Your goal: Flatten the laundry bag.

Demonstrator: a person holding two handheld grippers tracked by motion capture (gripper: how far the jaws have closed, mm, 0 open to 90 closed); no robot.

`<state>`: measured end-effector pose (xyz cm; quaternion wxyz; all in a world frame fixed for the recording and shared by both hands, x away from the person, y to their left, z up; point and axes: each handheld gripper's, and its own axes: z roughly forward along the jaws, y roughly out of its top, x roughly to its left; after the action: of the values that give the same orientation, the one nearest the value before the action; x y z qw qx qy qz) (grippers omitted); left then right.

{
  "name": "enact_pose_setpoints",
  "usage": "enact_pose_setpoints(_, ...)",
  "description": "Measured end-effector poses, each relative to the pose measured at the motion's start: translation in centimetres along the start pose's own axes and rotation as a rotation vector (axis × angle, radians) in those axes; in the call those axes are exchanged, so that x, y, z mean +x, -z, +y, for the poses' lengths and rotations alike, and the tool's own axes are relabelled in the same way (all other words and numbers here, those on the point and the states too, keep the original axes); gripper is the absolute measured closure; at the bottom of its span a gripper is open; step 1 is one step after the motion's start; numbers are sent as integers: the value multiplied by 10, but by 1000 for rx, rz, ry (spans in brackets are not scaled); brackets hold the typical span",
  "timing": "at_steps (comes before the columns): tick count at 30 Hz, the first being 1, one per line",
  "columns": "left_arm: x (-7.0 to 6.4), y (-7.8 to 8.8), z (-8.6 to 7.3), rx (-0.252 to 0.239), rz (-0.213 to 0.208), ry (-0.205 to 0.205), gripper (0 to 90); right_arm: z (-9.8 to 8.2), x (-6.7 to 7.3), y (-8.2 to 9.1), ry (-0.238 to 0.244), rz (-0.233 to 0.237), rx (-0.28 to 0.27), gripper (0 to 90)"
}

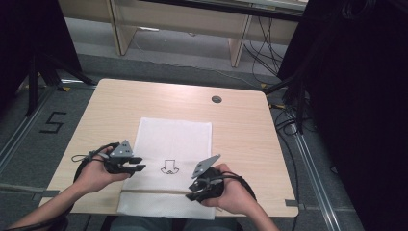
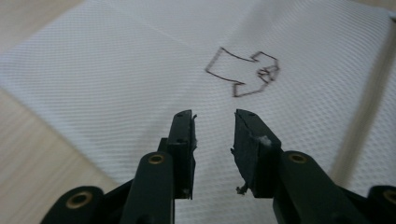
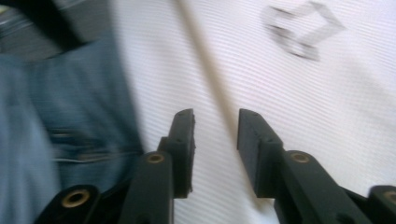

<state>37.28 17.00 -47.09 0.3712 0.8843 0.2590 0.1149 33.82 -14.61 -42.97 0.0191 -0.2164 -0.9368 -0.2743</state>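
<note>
The left gripper (image 1: 138, 164) hovers over the left edge of a white mesh cloth (image 1: 173, 139), its jaws partly apart with nothing between them. In the left gripper view, bare weave lies just below the fingertips (image 2: 184, 126) and a small dark outline drawing (image 2: 245, 71) sits ahead and slightly to the right. The right gripper (image 1: 192, 195) hangs over the near part of the cloth by the table's front edge, jaws also parted and empty. In the right gripper view the cloth (image 3: 261, 93) runs under and ahead of the jaws, and a soft fold (image 3: 205, 70) crosses it just beyond the tips. To their left the cloth's edge hangs off in front of the person's blue trousers (image 3: 56, 140). Farther out, the cloth lies flat on the wooden table (image 1: 240, 130), its far edge well beyond both grippers.

The work appears to be handling this cloth, probably folding or straightening it, and both hands seem to be between grips. The next move likely calls for lowering each gripper onto an edge or corner and closing on one layer only.
</note>
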Motion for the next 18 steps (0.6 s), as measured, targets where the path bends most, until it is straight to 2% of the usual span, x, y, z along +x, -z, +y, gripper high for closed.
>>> enact_pose_setpoints(1,0,0,0,0,0,0,709,0,0,0,0,0,0,699)
enact_pose_setpoints(2,-4,-2,0,13,-16,-12,709,-4,-8,2,-4,-39,-7,736)
enact_pose_setpoints(3,-11,-5,0,40,-43,-18,759,-14,-19,5,-90,-129,17,829)
enact_pose_setpoints(4,-11,-5,0,40,-43,-18,787,-14,-19,5,-90,-129,17,829)
enact_pose_setpoints(5,-14,-6,-1,55,-48,-25,787,-20,-24,5,-129,-162,45,866)
enact_pose_setpoints(6,-15,-9,-1,76,-49,-37,826,-31,-32,2,-178,-187,68,900)
enact_pose_setpoints(7,-18,-13,-3,117,-60,-52,841,-35,-33,-1,-201,-190,81,900)
enact_pose_setpoints(8,-18,-13,-3,117,-60,-52,848,-38,-34,-2,-203,-186,88,900)
enact_pose_setpoints(9,-18,-16,-3,157,-64,-83,851,-41,-34,-3,-200,-187,91,900)
enact_pose_setpoints(11,-18,-18,-4,176,-66,-92,852,-43,-32,-5,-216,-175,87,900)
enact_pose_setpoints(13,-19,-21,-4,186,-49,-88,853,-45,-31,-7,-210,-171,86,900)
enact_pose_setpoints(15,-17,-24,-6,218,-53,-96,854,-46,-29,-13,-213,-167,105,900)
enact_pose_setpoints(18,-17,-27,-8,228,-43,-96,855,-46,-28,-18,-227,-158,107,900)
